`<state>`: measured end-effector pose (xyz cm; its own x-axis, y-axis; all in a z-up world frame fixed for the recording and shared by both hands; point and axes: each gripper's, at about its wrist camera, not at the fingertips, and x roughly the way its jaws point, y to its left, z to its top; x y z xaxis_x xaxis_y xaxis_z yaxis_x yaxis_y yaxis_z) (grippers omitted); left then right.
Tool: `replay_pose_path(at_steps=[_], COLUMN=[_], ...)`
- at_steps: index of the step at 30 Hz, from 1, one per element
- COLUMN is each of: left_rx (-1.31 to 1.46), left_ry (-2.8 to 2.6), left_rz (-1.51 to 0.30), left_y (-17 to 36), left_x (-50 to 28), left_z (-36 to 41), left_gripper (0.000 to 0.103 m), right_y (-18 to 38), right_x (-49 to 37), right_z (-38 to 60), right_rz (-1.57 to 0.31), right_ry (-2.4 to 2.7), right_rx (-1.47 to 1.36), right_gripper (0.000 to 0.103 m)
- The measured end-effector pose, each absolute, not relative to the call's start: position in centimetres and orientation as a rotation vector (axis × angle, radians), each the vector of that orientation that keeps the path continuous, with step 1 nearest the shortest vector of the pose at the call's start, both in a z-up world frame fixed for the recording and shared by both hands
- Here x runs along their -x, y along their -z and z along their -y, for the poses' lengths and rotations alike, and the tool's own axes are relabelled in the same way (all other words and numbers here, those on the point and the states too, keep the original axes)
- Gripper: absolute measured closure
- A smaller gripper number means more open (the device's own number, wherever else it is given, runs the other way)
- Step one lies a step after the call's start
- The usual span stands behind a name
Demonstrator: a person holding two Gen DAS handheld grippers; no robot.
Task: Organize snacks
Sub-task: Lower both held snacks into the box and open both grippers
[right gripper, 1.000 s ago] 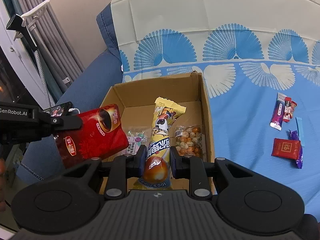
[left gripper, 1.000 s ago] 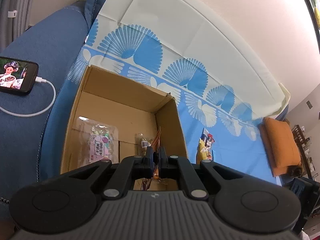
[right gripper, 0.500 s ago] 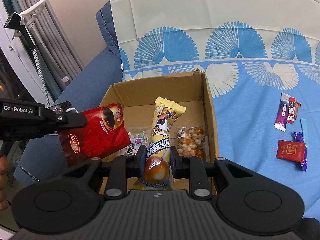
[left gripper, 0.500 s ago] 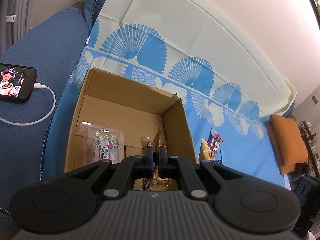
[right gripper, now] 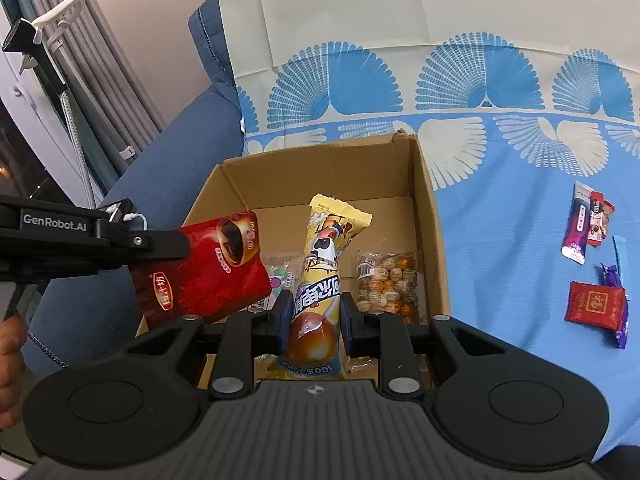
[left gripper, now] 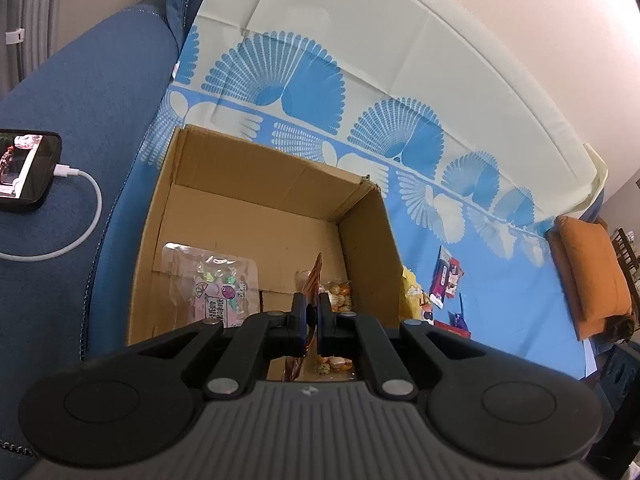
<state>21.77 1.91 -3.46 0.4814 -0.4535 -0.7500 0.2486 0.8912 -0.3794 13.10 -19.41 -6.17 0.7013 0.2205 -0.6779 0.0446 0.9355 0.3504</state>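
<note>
Blue sofa cloth carries the box; both grippers have sunk toward it, left gripper pinching the red pouch, right gripper clamping the yellow pack.

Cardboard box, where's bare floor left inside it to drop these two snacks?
Inside the cardboard box, the floor along the far wall is bare, as is a strip between the clear candy bag and the bag of speckled balls. The near end is crowded: both bags lie there.
</note>
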Motion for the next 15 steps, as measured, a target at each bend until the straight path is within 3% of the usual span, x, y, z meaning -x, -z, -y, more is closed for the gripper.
replay_pose_path(at_steps=[15], left_rx=[0.219], left_ry=[0.419], left_rz=[-1.034], left_y=[6.0], left_x=[-23.8], left_z=[-1.3], left_gripper=[0.098], right_y=[7.9], right_x=[-15.5], right_z=[19.3], right_rz=[-0.825], right_ry=[-0.088], right_rx=[-0.357], right_gripper=[0.076])
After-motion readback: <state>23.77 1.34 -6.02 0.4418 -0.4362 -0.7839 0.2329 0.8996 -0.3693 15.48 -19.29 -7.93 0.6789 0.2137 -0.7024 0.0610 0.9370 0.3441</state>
